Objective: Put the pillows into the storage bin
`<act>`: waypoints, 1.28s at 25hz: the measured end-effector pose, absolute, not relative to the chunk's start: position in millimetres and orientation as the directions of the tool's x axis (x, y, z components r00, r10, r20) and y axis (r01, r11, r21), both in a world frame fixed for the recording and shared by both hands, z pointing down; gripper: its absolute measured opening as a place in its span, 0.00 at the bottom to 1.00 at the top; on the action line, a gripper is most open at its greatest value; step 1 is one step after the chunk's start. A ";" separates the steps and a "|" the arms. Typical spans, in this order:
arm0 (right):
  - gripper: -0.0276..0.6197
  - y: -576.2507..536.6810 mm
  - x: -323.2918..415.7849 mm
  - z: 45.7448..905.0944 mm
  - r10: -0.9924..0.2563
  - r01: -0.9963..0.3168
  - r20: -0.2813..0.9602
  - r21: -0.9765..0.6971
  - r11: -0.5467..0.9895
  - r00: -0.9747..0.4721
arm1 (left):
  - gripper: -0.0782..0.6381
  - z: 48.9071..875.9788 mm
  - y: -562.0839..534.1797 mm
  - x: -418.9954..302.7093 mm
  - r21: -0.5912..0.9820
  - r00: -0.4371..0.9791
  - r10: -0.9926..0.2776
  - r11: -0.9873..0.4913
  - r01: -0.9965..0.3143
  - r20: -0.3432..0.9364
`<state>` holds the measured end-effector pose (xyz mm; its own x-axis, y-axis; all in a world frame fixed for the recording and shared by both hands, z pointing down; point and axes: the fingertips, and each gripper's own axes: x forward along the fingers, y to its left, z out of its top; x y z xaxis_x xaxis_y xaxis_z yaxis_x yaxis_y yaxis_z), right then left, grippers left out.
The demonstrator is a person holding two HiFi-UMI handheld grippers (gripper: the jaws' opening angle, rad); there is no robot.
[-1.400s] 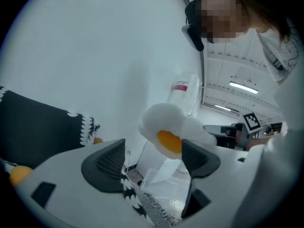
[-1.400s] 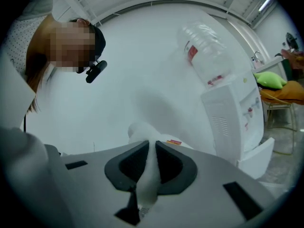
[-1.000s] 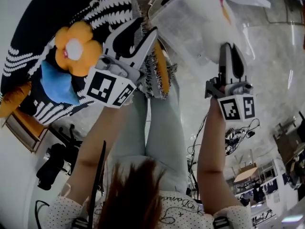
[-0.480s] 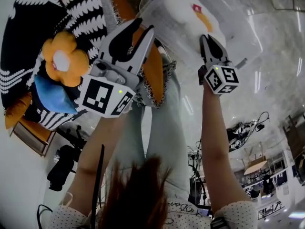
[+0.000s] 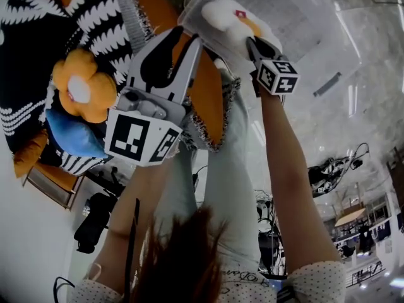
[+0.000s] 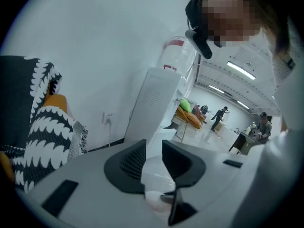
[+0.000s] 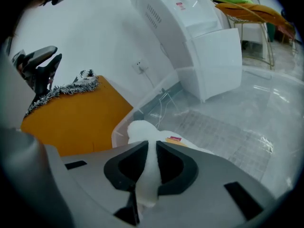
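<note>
A white pillow (image 5: 226,16) with an orange patch lies in the clear storage bin (image 5: 297,5) at the top of the head view. My right gripper (image 5: 250,41) is shut on a fold of this white pillow (image 7: 142,129), which runs pinched between the two pads (image 7: 151,144). My left gripper (image 5: 189,40) hangs beside an orange fringed pillow (image 5: 205,100). Its jaws have just been closing and stand a little apart with nothing between them (image 6: 154,144).
A black-and-white patterned pillow (image 5: 95,11), an orange flower cushion (image 5: 79,84) and a blue cushion (image 5: 69,134) are piled at the left. The person's legs run down the middle. A white water dispenser (image 6: 156,94) stands by the wall. The bin's rim (image 7: 121,127) borders the orange pillow (image 7: 76,118).
My right gripper has come down with the white pillow, which now rests inside the bin. The left gripper has sunk a little and its jaws stand narrower.
</note>
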<state>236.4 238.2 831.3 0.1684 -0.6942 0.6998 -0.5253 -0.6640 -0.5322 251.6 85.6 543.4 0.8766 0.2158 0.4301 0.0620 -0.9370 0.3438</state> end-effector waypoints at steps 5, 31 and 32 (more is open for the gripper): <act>0.18 249.6 229.6 861.0 -0.656 -0.519 0.747 -0.521 -0.678 0.107 | 0.25 551.0 98.4 259.7 0.341 0.868 0.212 -0.939 0.052 0.450; 0.06 242.7 276.0 724.5 -0.707 -0.705 0.658 -0.373 -0.604 0.258 | 0.22 542.2 82.9 254.3 0.322 0.855 0.180 -0.946 0.016 0.486; 0.06 239.1 283.6 704.3 -0.717 -0.726 0.636 -0.346 -0.595 0.284 | 0.22 538.7 79.6 254.6 0.321 0.860 0.173 -0.947 0.011 0.480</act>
<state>283.6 239.1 704.3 0.2842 -0.7174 0.6361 -0.7256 -0.5946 -0.3464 254.6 79.6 538.7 0.8599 0.1728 0.4803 0.0113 -0.9471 0.3206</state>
